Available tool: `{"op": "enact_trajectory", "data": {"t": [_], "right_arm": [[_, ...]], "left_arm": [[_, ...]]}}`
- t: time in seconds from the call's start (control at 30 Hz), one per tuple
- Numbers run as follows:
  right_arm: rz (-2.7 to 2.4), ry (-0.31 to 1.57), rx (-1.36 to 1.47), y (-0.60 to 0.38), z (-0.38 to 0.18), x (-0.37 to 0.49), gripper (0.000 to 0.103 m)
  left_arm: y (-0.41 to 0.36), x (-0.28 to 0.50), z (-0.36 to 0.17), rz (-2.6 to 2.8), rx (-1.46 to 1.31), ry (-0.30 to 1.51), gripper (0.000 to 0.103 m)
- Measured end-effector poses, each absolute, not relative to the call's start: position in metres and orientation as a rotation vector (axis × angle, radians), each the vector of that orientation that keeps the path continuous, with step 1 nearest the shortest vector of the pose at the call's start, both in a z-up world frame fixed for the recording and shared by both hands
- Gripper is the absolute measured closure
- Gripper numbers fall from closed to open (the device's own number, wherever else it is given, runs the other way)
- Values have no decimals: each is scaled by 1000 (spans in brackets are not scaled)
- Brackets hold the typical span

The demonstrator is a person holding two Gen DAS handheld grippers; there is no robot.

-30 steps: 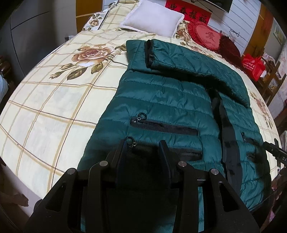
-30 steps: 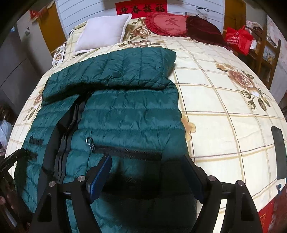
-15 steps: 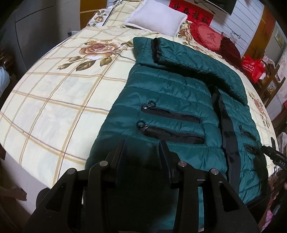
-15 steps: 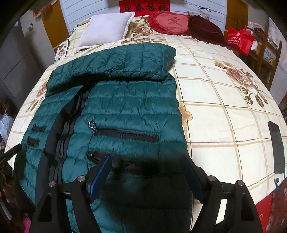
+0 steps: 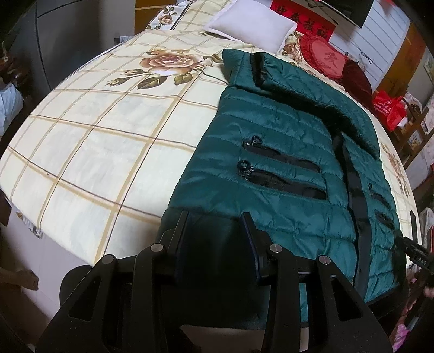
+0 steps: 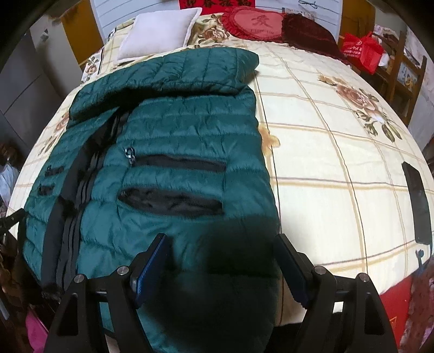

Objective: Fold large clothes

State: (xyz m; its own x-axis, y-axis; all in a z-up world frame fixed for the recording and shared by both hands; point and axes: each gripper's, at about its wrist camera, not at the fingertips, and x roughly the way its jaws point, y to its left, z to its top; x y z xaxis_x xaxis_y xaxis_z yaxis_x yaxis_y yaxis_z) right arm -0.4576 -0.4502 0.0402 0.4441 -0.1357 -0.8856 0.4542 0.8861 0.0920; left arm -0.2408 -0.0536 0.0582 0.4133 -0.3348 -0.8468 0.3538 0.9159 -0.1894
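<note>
A dark green quilted jacket (image 5: 276, 152) lies front up on the bed, sleeves folded across its top, black zip pockets showing; it also shows in the right wrist view (image 6: 173, 141). My left gripper (image 5: 215, 220) is open just above the jacket's near left hem corner. My right gripper (image 6: 221, 244) is open wide over the near right hem, which hangs over the bed's front edge. Neither holds the fabric.
The bed (image 5: 89, 141) has a cream checked cover with rose prints. A white pillow (image 6: 160, 30) and red cushions (image 6: 255, 23) lie at the head. A dark phone-like slab (image 6: 417, 201) lies at the right edge. A red bag (image 6: 360, 51) sits on a wooden chair.
Both grippers have drawn back toward the bed's front edge, so more of the jacket's lower part and both pocket zips show. The jacket itself has not visibly moved.
</note>
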Motion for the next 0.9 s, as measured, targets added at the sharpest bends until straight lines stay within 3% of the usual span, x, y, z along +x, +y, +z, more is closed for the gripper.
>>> {"op": "enact_trajectory", "data": {"t": [0.9], "right_arm": [[-256,1093,483,-454,16,-481,24]], "left_arm": [[-11,-229,37,-434,-129,1160,66]]}}
